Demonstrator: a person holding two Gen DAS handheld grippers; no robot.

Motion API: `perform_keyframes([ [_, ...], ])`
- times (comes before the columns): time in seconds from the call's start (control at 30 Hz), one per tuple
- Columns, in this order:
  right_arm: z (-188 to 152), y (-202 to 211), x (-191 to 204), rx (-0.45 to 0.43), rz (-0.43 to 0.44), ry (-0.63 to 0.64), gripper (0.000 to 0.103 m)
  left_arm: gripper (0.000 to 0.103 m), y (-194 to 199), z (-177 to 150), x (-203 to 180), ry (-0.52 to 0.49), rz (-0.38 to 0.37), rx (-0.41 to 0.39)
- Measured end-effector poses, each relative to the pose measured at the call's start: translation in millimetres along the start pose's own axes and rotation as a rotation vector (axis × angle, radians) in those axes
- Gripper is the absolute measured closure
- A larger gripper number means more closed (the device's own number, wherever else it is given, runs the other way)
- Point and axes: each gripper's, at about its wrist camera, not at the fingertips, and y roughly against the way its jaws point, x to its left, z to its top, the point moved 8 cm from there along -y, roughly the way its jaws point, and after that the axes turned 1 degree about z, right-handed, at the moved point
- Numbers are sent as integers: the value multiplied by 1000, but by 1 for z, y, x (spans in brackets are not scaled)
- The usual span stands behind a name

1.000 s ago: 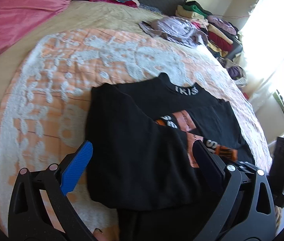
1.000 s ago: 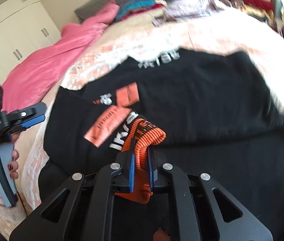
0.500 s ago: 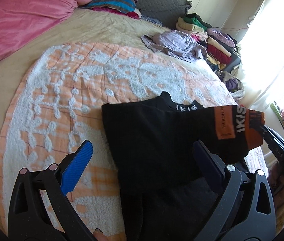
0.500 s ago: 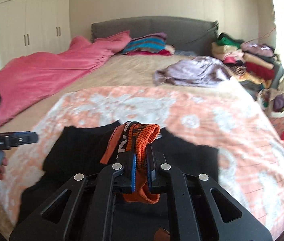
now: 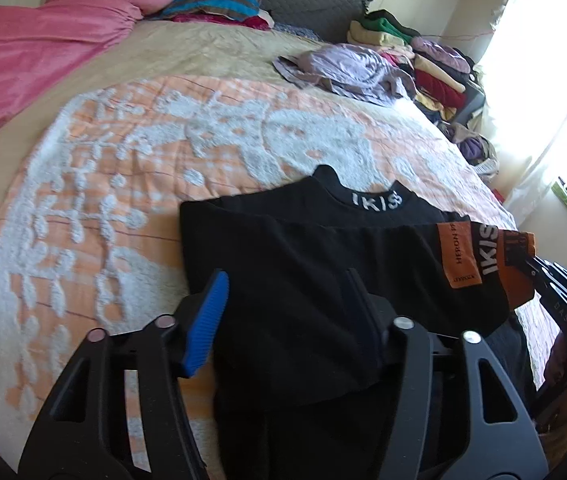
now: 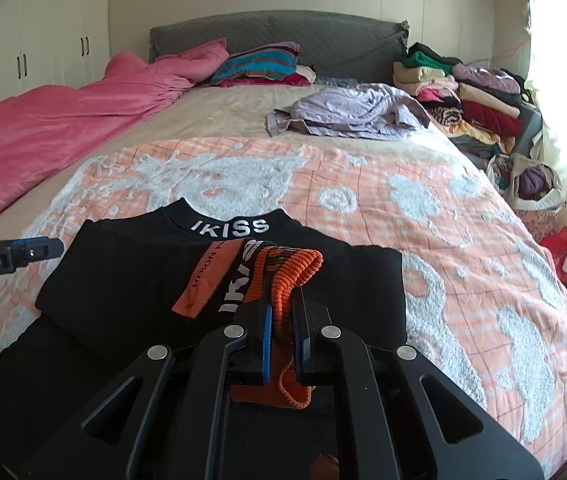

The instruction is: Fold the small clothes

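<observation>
A black sweatshirt point(image 6: 123, 280) with a white-lettered collar point(image 6: 231, 226) lies on the orange and white blanket point(image 6: 443, 240). My right gripper point(image 6: 281, 320) is shut on its orange ribbed sleeve cuff point(image 6: 291, 272) and holds the sleeve stretched across the body; the cuff also shows in the left wrist view point(image 5: 511, 264). My left gripper point(image 5: 283, 312) is open and empty, hovering over the shirt's point(image 5: 303, 260) lower left part, its blue pad point(image 5: 207, 320) at the shirt's left edge.
A pink duvet point(image 6: 63, 120) covers the bed's left side. A crumpled lilac garment point(image 6: 347, 116) lies at the far middle. Stacks of folded clothes point(image 6: 463, 92) stand at the far right, with a bag point(image 6: 531, 184) beside the bed. A grey headboard point(image 6: 275, 36) stands behind.
My right gripper has lifted the sleeve by its cuff and carried it right across the shirt. My left gripper has moved closer over the shirt and narrowed its opening.
</observation>
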Motion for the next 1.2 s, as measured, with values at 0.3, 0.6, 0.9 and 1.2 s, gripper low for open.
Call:
perform_keyframes([
  [0.3,-4,-3,-2,16,-7,-11,96,72,-15,-14,-18,-55,-20,58],
  [0.6,-8,-7,-25,40,-86,-79,81,72,-16,-23,-31,-77,-48,80],
  [0.9,-13,-17,20,89,60,-8,74,72,-31,-44,-24,-100,4,155],
  [1.2,-50,-58,46,310,69,28,70,72,-29,-53,-18,-89,-8,172],
])
